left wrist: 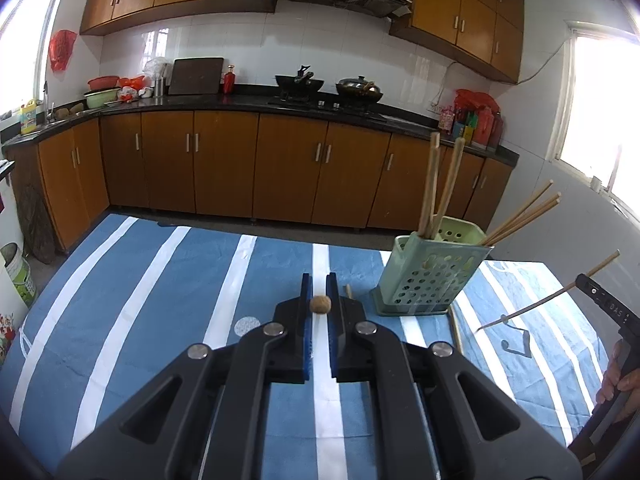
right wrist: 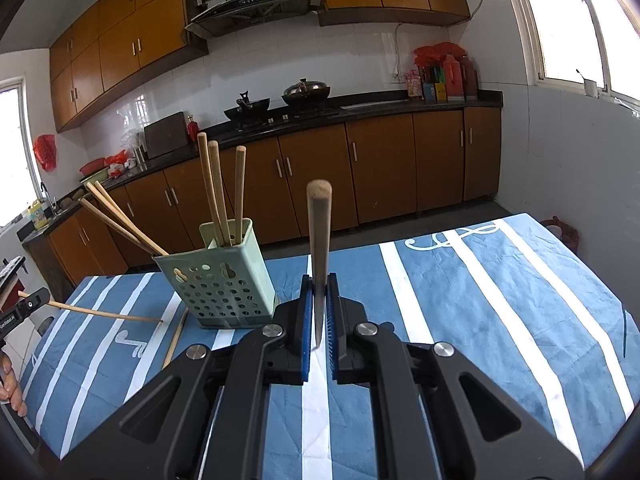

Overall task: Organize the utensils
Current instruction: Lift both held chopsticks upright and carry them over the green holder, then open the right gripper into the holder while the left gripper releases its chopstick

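Both tongs are clamped on a chopstick each, the right tongs [right wrist: 319, 312] holding theirs [right wrist: 319, 240] nearly upright, the left tongs [left wrist: 319, 308] theirs [left wrist: 320, 304] end-on, with the green holder [right wrist: 218, 276] near the tabletop's far edge between them.

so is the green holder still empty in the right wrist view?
No, the green holder already has several chopsticks standing in it, and each gripper is carrying one more.
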The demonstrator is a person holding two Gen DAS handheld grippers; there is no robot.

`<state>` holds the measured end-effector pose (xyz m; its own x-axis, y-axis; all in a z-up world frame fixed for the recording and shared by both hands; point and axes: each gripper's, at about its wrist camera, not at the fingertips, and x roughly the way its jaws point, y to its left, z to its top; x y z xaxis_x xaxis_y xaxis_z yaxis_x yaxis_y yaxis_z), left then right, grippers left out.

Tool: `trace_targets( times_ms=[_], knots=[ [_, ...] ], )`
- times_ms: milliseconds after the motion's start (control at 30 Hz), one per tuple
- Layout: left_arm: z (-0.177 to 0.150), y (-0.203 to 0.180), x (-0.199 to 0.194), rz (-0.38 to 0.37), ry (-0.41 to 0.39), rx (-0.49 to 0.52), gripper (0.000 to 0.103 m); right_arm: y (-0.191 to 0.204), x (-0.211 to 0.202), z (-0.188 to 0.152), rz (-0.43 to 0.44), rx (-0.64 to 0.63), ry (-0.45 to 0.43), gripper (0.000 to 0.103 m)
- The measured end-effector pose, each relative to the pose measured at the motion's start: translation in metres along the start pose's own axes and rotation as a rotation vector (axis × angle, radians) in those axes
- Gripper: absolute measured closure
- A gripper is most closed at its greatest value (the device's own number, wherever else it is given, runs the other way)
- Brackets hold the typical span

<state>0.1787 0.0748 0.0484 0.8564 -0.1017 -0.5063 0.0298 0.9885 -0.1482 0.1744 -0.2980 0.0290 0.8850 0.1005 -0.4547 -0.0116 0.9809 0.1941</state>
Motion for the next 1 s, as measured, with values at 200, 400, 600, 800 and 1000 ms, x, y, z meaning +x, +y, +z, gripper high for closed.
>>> trace_targets(
  times_ms=[200, 400, 600, 800, 1000],
  knots=[
    [0.021, -0.011, -0.022, -0.064, -0.037, 0.025, 0.096, 0.006, -0.014, 0.02, 0.046, -0.004, -0.038, 0.096],
    [0.049, -0.034, -0.049, -0.141, -0.107, 0.038, 0.096, 0.022, -0.044, 0.046, 0.155, 0.011, -0.117, 0.096],
    [0.086, -0.068, -0.063, -0.17, -0.231, 0.034, 0.096, 0.043, -0.057, 0.071, 0.23, 0.006, -0.19, 0.096],
    [0.122, -0.091, -0.054, -0.164, -0.326, -0.025, 0.096, 0.061, -0.045, 0.095, 0.21, -0.021, -0.248, 0.096],
    [0.139, -0.101, -0.03, -0.128, -0.392, -0.07, 0.096, 0.065, -0.019, 0.113, 0.177, -0.002, -0.276, 0.096]
  ],
)
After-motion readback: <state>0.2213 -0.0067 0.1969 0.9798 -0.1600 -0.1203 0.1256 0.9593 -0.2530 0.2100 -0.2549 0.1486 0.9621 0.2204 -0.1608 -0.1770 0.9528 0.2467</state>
